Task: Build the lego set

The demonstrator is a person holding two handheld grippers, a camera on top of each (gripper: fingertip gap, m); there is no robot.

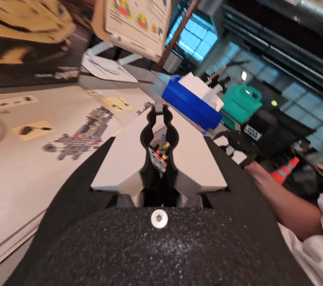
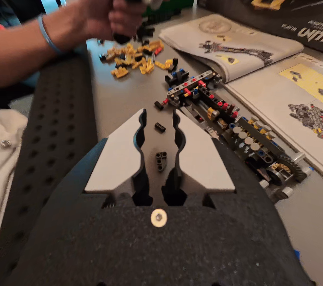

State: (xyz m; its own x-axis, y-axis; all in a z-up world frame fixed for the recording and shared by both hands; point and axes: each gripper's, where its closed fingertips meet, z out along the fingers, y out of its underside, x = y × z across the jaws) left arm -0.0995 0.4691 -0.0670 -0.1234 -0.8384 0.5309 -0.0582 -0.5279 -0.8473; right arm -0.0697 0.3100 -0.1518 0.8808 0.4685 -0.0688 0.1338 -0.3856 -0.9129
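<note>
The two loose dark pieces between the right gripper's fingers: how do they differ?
The small black cylinder is short and round like a connector sleeve, lying nearer the fingertips. The grey angled piece is flat, roughly wedge-shaped with several holes, larger, and lies closer to the gripper's base. Colour differs: one near black, one dark grey. Both rest loose on the table, ungripped, beside the long chassis assembly.

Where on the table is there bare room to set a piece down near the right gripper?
Bare tabletop lies between the yellow brick pile, the chassis and the perforated black mat. Between the open right gripper's fingers it is bare but for a black pin and a grey connector. The right side is crowded: chassis against the open manual.
</note>
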